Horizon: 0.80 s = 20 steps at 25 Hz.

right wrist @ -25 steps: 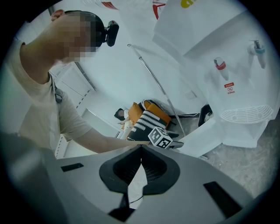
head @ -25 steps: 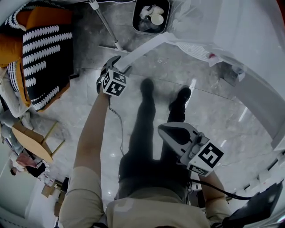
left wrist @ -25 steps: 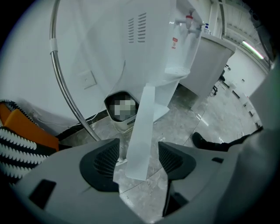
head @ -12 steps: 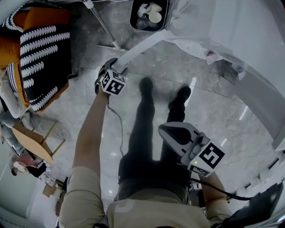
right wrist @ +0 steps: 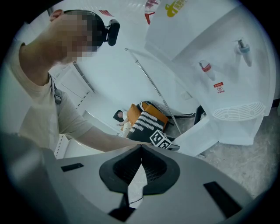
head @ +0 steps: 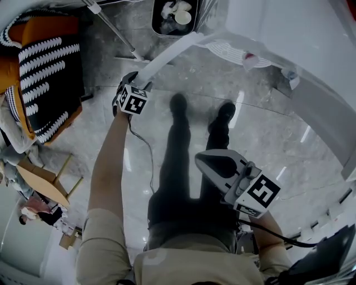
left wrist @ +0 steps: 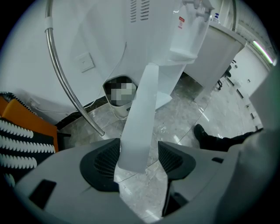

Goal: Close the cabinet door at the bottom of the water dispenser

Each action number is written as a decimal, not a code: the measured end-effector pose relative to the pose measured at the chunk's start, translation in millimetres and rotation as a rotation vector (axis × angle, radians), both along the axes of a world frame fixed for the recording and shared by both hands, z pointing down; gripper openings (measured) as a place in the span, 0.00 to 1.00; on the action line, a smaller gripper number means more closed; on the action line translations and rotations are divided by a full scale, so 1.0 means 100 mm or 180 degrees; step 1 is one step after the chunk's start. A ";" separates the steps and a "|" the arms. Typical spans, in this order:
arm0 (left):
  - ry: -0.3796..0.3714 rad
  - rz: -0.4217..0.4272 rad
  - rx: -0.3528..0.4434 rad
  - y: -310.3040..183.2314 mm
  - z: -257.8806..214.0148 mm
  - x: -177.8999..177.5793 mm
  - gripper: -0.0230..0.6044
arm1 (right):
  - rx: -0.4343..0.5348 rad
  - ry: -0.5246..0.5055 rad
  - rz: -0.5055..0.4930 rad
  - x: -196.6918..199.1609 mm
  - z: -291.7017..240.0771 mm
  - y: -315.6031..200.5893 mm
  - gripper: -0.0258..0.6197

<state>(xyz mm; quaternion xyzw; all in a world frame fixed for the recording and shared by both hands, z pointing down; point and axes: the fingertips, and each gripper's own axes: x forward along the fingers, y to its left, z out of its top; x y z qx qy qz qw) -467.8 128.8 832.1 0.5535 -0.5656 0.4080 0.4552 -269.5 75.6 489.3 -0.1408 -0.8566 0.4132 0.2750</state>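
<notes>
The water dispenser (head: 261, 25) stands on the floor (head: 267, 139) by the wall. Its bottom cabinet door (head: 167, 55) is swung wide open, the free edge reaching out over the floor away from the body, and a waste bin (head: 172, 16) is seen beyond the door at the wall's foot. The left tool (head: 135, 83) is pointed steeply down at that free edge. In the left gripper view its jaws are held apart with the door's end between them; the panel lies close against the left pad (left wrist: 103, 162) and clear of the right one, so nothing is clamped. The right tool (right wrist: 141, 151) is held low by the person's legs, well apart from the door, with its jaws closed together on nothing. The step in hand is judged to be the start of the push, and the closing itself is not yet begun. A grip is probably not needed: the door is best pressed with the flat of one jaw against its outer face, near the free edge where leverage is greatest. The tool should be turned as the panel swings so that contact is kept along the arc. The jaws are best slid off the edge before it meets the cabinet, lest one be pinched, and a last push given until the door sits flush.
</notes>
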 end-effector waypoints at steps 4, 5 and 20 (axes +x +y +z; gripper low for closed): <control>0.0014 -0.0072 -0.0014 -0.01 0.00 0.03 0.43 | 0.0004 -0.0001 0.0035 0.05 0.01 -0.05 0.06; 0.0016 -0.0101 -0.0013 -0.01 0.00 0.04 0.43 | 0.0001 -0.0009 0.0039 0.06 0.01 -0.06 0.06; 0.0133 -0.0253 -0.0103 0.01 0.05 0.36 0.43 | 0.0069 -0.0111 0.0354 0.27 -0.05 -0.37 0.06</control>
